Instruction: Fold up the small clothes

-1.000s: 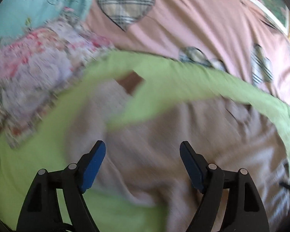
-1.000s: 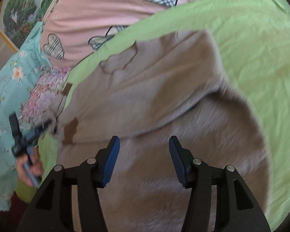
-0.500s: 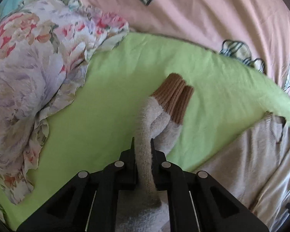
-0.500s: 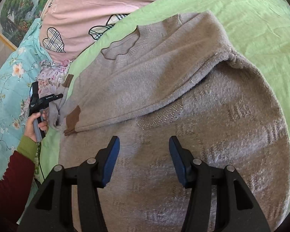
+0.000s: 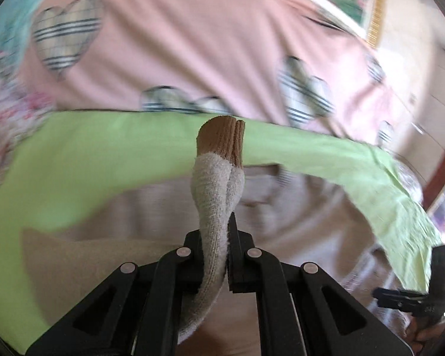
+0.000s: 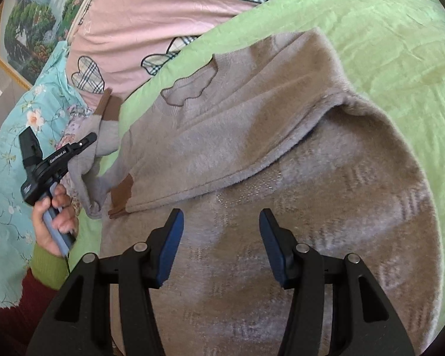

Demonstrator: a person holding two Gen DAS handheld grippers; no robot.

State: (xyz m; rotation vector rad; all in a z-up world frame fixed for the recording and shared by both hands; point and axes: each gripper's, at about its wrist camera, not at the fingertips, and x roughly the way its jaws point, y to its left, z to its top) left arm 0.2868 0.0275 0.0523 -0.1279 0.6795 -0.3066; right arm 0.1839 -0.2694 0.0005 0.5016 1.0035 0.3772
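A small grey-beige fuzzy sweater (image 6: 281, 178) lies on a green sheet (image 6: 385, 29), its right side folded over the body, a brown cuff (image 6: 121, 192) resting on it. My left gripper (image 5: 227, 234) is shut on the other sleeve (image 5: 216, 195) and holds it raised, its brown cuff (image 5: 222, 139) standing up above the sweater (image 5: 296, 207). It also shows in the right wrist view (image 6: 86, 142) at the sweater's left edge, sleeve (image 6: 103, 130) in its jaws. My right gripper (image 6: 218, 234) is open and empty, hovering over the sweater's lower body.
A pink cover with plaid hearts (image 6: 151, 17) lies beyond the green sheet. A turquoise floral fabric (image 6: 6, 148) lies at the left. A framed picture (image 6: 29, 20) hangs on the far wall. The right gripper shows at the lower right of the left wrist view (image 5: 424, 299).
My left gripper closed on the sleeve and has lifted it, swinging it right over the sweater's body. My right gripper stays open over the sweater's lower body.
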